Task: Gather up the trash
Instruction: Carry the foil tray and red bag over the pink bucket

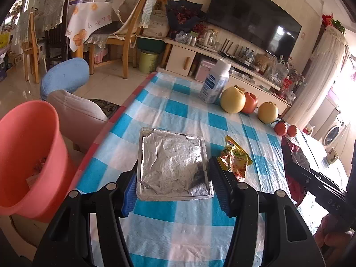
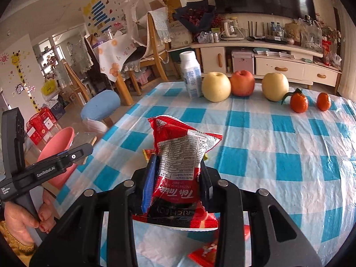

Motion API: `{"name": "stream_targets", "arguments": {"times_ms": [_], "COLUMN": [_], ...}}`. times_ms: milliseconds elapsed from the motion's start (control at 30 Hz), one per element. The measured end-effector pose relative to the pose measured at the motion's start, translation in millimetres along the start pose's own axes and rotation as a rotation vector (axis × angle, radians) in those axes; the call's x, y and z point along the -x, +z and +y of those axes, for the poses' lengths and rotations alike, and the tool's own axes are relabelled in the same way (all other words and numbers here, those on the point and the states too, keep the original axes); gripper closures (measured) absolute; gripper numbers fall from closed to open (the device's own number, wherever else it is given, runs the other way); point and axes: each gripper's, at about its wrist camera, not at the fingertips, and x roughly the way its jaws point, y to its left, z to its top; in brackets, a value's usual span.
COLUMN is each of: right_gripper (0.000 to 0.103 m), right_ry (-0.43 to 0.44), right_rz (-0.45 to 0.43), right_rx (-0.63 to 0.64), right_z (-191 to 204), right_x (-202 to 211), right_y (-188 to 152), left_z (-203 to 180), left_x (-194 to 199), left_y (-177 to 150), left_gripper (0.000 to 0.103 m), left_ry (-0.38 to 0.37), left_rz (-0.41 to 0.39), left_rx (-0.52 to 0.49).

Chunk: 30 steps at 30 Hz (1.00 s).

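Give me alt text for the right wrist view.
The right tool grips a red snack packet above a blue checked tablecloth. Behind stand a white bottle, three apples and two tangerines; a pink bin sits left.

Daylight floods in right of the fingers, blowing out that edge; fisheye bends the rims; focus stays sharp.

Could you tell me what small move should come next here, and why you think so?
Probably carry the left gripper left, over the pink bin, then release. Its fingers clamp the foil packet above the checked tablecloth, and the bin stands just past the table's left edge. The right gripper also holds a red pouch, so it could follow.
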Motion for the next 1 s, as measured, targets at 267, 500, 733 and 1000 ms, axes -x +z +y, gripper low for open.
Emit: {"name": "stream_targets", "arguments": {"times_ms": [267,500,733,1000], "right_gripper": [0.067,0.067,0.067,0.067], "right_ry": [0.118,0.216,0.294,0.372], "right_rz": [0.028,0.048,0.072,0.111], "right_rx": [0.098,0.172,0.231,0.248], "right_z": [79,144,205,262], "right_x": [-19,-39,-67,-102], "right_y": [12,26,37,46], "left_z": [46,102,159,204], "left_x": [19,38,52,57], "left_y": [16,26,28,26], "left_gripper": [0.044,0.044,0.044,0.044], "left_ry": [0.077,0.177,0.267,0.325], "left_rz": [-0.059,-0.116,-0.139,-0.139], "left_rx": [0.085,0.186,0.298,0.416]}}
